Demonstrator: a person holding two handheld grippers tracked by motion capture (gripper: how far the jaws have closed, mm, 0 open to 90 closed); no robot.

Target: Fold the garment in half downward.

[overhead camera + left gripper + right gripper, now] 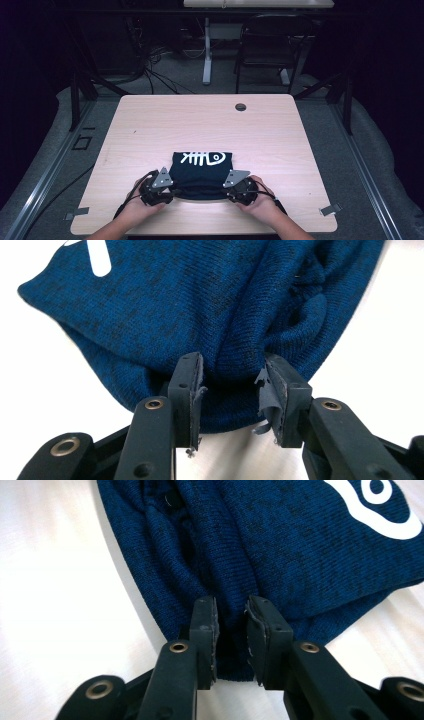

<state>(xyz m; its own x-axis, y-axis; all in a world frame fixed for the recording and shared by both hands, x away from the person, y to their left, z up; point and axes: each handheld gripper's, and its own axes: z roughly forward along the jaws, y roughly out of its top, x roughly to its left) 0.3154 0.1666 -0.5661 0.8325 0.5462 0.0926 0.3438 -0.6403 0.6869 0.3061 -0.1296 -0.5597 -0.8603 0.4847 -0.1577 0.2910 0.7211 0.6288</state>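
From the high view I see the folded dark blue garment [202,172] lying on the table [150,130], close to the near edge and about midway between the left and right edges. A white fish-skeleton print [202,158] sits on the half of it facing the far edge. My left gripper [167,191] is at the garment's near left corner and my right gripper [231,190] at its near right corner, each held in a hand [137,202] coming in over the near edge, the other hand [260,200] on the right. Near the far edge of the table there is a small round cable hole [240,107].

In the left gripper view, the left gripper [233,390] has a thick bunched fold of the blue garment [200,305] between its two jaws. The cloth fills the gap and both pads press against it, so I read this claw as gripping the garment. The padding on one jaw is torn and hangs loose. Bare table [385,340] shows on either side.

In the right gripper view, the right gripper [231,630] likewise has the garment's [280,545] folded edge pinched between its jaws, pads against the knit on both sides, so it too is gripping the cloth. Part of the white print [380,510] shows at the upper right, and pale table [60,590] lies to the left.
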